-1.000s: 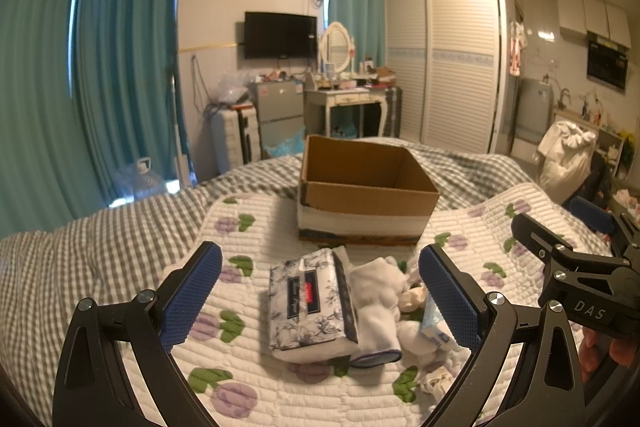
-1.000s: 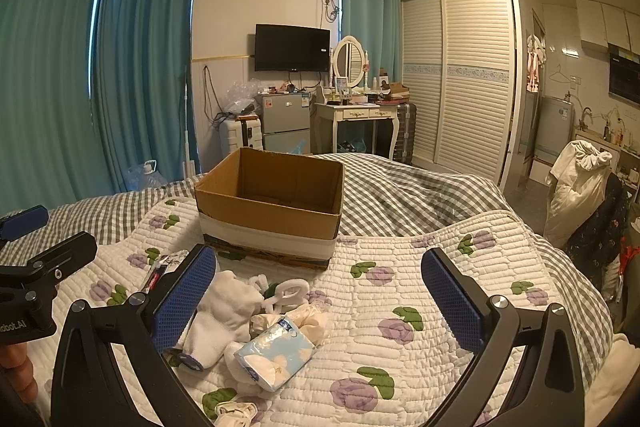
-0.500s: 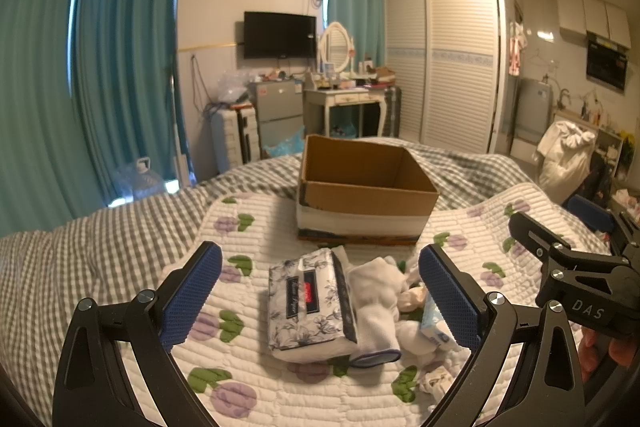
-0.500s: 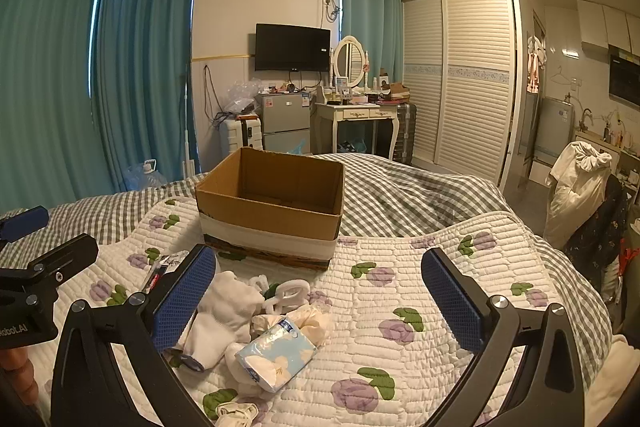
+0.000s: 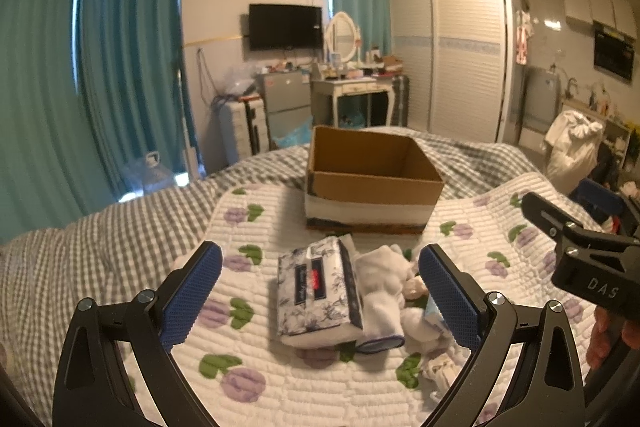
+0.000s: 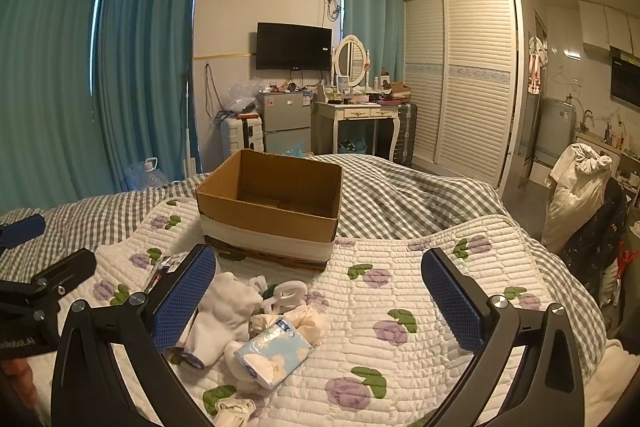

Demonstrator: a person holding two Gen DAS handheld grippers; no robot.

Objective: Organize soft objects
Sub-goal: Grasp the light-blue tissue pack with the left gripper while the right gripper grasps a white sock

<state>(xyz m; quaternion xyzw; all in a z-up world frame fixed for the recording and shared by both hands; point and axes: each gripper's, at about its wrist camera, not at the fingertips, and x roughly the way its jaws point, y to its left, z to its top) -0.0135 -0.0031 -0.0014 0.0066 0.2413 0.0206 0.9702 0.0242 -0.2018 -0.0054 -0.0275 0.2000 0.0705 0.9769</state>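
- A floral tissue pack (image 5: 318, 294) lies on the quilt (image 5: 280, 379) between the left gripper's (image 5: 318, 293) wide-apart fingers, white socks (image 5: 382, 291) touching its right side.
- A blue tissue packet (image 6: 274, 351) sits just ahead of the right gripper (image 6: 320, 297), jaws spread, nothing held.
- The cardboard box (image 6: 272, 205) stands open beyond both.

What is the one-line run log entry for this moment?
left gripper: open, empty | right gripper: open, empty | cardboard box: empty | tissue pack: on quilt
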